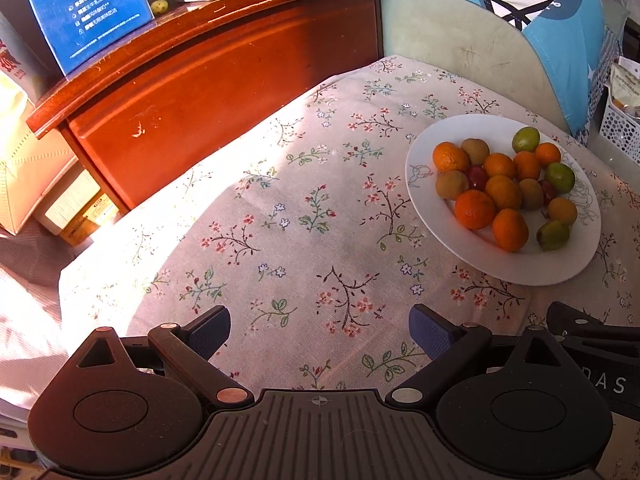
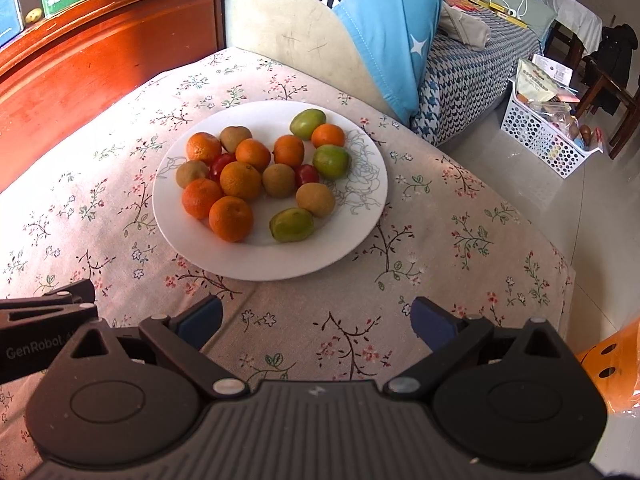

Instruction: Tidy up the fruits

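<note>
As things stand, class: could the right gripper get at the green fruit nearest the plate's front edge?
Probably yes. The right gripper is open and empty, the green fruit lies uncovered ahead of it, and only bare tablecloth and the low plate rim lie between.

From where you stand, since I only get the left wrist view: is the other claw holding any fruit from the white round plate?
Observer: No. The right gripper is open and empty over the floral tablecloth, short of the white round plate.
Operator: What's past the table on that side?
Observer: An orange plastic stool with oval holes, by the table's near corner.
</note>
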Demonstrator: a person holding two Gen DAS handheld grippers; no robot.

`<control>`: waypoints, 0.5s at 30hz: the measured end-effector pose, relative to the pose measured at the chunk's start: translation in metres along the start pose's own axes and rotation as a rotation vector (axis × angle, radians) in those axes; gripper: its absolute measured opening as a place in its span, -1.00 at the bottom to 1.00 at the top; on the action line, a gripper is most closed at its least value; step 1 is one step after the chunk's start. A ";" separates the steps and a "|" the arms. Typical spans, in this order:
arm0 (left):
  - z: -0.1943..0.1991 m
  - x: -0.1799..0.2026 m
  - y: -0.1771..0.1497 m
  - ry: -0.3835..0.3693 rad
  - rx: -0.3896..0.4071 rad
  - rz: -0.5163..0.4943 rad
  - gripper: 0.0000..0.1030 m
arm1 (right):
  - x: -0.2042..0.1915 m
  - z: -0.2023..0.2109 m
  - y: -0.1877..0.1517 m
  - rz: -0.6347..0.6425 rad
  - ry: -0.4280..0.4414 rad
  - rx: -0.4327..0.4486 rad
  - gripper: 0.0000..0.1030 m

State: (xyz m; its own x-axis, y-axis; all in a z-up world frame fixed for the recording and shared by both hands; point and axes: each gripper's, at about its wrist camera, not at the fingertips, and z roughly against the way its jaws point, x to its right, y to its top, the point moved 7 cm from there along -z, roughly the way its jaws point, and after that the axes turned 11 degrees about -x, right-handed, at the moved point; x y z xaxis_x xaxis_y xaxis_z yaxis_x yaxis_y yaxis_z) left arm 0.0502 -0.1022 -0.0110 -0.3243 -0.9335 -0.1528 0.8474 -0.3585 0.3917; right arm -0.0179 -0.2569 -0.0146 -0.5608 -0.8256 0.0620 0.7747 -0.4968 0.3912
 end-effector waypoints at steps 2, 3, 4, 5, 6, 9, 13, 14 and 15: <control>0.000 -0.004 -0.007 0.003 0.000 0.005 0.89 | -0.003 0.000 -0.007 0.005 0.012 -0.004 0.94; 0.000 -0.007 -0.012 0.002 -0.001 0.010 0.89 | -0.004 0.000 -0.010 0.008 0.018 -0.005 0.94; -0.001 -0.009 -0.016 0.000 -0.004 0.014 0.89 | -0.006 -0.001 -0.013 0.012 0.024 -0.006 0.94; -0.001 -0.012 -0.020 -0.004 -0.007 0.019 0.89 | -0.008 -0.001 -0.017 0.017 0.033 -0.006 0.94; -0.001 -0.014 -0.023 -0.008 -0.010 0.023 0.89 | -0.009 -0.001 -0.020 0.019 0.040 -0.005 0.94; -0.001 -0.025 -0.034 -0.018 -0.013 0.043 0.89 | -0.015 -0.002 -0.032 0.008 0.075 -0.006 0.94; 0.001 -0.041 -0.045 -0.019 -0.012 0.065 0.89 | -0.024 -0.004 -0.049 -0.028 0.148 0.006 0.94; 0.001 -0.044 -0.047 -0.022 -0.013 0.071 0.89 | -0.027 -0.003 -0.053 -0.032 0.160 0.018 0.94; 0.002 -0.048 -0.049 -0.025 -0.013 0.077 0.89 | -0.030 -0.003 -0.057 -0.030 0.168 0.033 0.94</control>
State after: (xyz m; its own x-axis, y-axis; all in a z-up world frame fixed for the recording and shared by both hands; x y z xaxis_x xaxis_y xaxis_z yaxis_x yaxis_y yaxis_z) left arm 0.0237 -0.0396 -0.0208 -0.2679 -0.9583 -0.0997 0.8756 -0.2854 0.3897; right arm -0.0449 -0.2044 -0.0414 -0.5248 -0.8448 -0.1039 0.7466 -0.5155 0.4204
